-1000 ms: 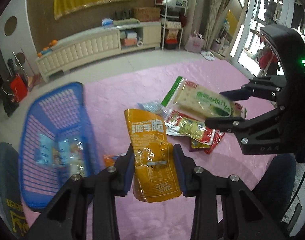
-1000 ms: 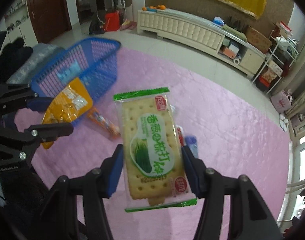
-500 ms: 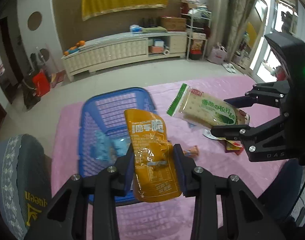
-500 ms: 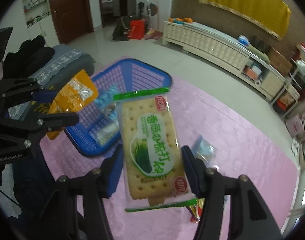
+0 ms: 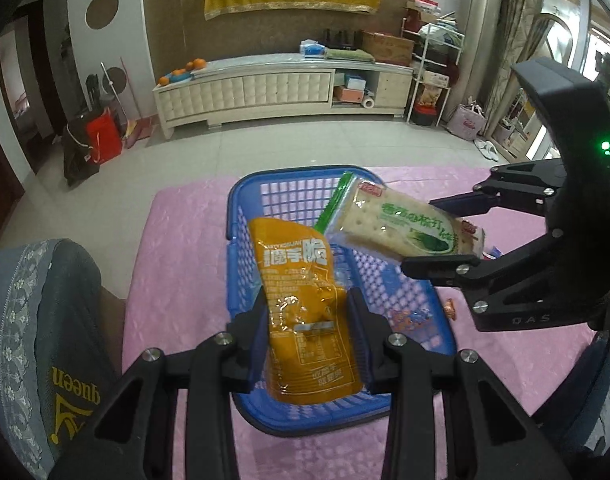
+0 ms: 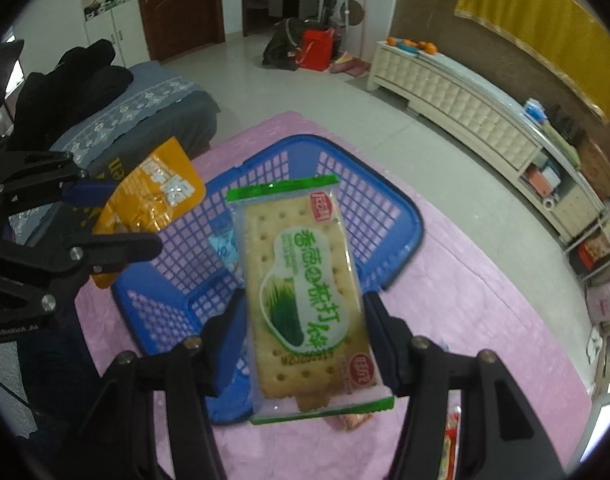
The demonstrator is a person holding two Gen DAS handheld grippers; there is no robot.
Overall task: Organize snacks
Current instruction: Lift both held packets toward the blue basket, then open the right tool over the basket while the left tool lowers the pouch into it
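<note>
Both grippers have swung across the pink cloth (image 5: 177, 248) since the earlier frames and now hang over the blue basket (image 5: 241, 216), which earlier lay off to the side. Clamped between the pads of the left gripper (image 5: 311, 338) is the orange pouch (image 5: 305, 304), held upright above the basket's near end. Beside it, over the basket's right half, the right gripper (image 6: 305, 344) grips the green-edged cracker pack (image 6: 305, 292) by its long sides, its far tip reaching toward the basket's far rim. Inside the basket 1 pale blue packet (image 6: 225, 248) lies on the mesh floor. Just right of the basket, on the cloth, sits a small orange-red wrapped snack (image 5: 449, 308). Left of the basket stands a grey cushioned seat (image 5: 45, 320)
</note>
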